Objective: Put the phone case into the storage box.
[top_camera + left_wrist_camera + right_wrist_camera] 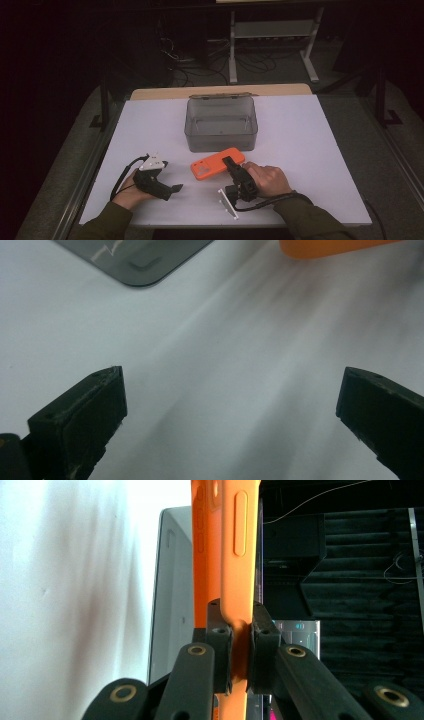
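From the high view, the right gripper [231, 164] is clamped on the near edge of an orange phone case [217, 163], which sits just in front of a clear grey plastic box [221, 125] on the white desk [310, 165]; the left gripper [172, 190] rests well to the left, apart from the case. In the left gripper view its jaws stand wide apart with nothing between them, bare desk ahead, the box's corner [137, 262] and a sliver of the orange case [330, 246] at the top edge. In the right gripper view the jaws pinch the case [235, 560] edge-on, with the box [172, 590] behind it. The step looks like carrying the case to the box; next, it likely needs lifting over the near wall and lowering inside.
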A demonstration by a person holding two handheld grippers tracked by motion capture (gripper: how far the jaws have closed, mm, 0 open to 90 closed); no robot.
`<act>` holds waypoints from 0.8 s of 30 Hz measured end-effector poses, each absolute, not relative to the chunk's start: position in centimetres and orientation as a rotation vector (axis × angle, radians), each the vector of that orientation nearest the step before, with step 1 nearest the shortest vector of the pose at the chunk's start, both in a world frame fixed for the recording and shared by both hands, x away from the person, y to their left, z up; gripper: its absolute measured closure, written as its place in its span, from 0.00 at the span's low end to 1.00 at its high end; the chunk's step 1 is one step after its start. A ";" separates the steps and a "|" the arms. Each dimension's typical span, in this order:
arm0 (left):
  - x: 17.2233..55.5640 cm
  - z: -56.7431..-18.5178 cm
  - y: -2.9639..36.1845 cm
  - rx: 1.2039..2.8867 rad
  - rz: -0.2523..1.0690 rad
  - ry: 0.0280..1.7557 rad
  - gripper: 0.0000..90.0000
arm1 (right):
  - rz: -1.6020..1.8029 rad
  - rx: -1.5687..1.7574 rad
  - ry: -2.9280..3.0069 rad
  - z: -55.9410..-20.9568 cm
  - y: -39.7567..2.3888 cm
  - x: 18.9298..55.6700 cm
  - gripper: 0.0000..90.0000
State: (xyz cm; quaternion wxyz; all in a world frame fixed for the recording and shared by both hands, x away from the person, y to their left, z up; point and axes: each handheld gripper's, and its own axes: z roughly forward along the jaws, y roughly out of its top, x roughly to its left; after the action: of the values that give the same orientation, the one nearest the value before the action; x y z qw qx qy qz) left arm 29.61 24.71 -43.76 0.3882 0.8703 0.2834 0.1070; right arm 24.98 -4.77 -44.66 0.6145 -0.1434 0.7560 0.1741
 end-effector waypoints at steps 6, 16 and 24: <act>29.6 -43.9 24.6 2.233 0.257 0.722 0.00 | 0.405 -0.327 1.752 -44.7 -4.8 25.0 0.91; 29.6 -43.7 24.7 2.224 0.268 0.727 0.00 | 0.446 -0.280 1.789 -44.4 -5.0 25.3 0.91; 29.5 -43.6 24.7 2.224 0.267 0.725 0.00 | 0.480 -0.237 1.820 -44.2 -5.2 25.5 0.91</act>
State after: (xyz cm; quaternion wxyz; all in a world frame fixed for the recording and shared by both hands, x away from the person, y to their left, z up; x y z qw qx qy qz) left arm 29.53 24.68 -43.55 0.3832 0.8725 0.2845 0.1049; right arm 25.53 -5.23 -44.19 0.5828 -0.1016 0.7796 0.2057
